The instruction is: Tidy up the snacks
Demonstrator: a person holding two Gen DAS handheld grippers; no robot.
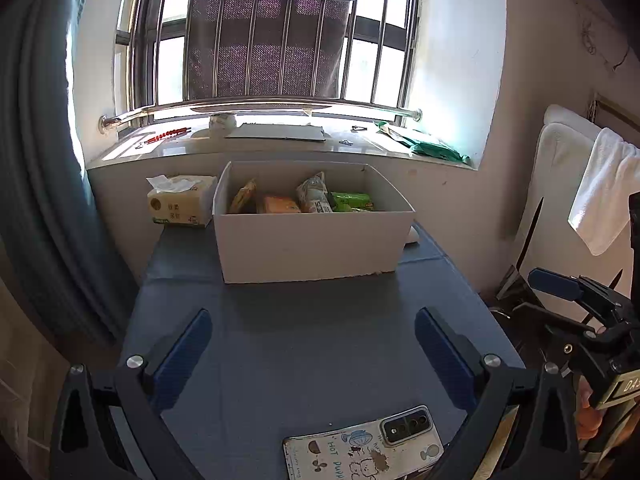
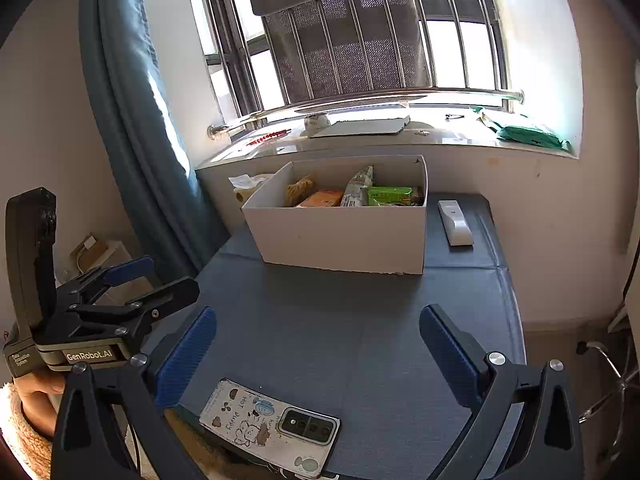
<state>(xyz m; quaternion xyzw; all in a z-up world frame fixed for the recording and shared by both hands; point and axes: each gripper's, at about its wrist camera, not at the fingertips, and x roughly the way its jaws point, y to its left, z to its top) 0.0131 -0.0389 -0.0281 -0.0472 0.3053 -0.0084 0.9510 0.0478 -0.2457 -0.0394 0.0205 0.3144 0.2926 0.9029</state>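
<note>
A white cardboard box [image 1: 312, 244] [image 2: 340, 236] stands at the far end of the blue table. Inside it lie several snack packets: a yellow-brown one [image 1: 243, 196] [image 2: 298, 190], an orange one [image 1: 280, 204] [image 2: 324, 199], a grey-white one [image 1: 314, 192] [image 2: 357, 188] and a green one [image 1: 352, 201] [image 2: 390, 195]. My left gripper [image 1: 314, 350] hangs open over the near part of the table, empty. My right gripper [image 2: 318, 350] is open and empty too, held just right of the left one. Each shows at the edge of the other's view.
A phone in a cartoon case [image 1: 364, 444] [image 2: 272, 426] lies at the table's near edge. A tissue pack [image 1: 180, 202] sits left of the box, a white remote [image 2: 455, 222] to its right. Behind is a windowsill [image 1: 280, 146] with odds and ends; a blue curtain [image 2: 132, 120] hangs left.
</note>
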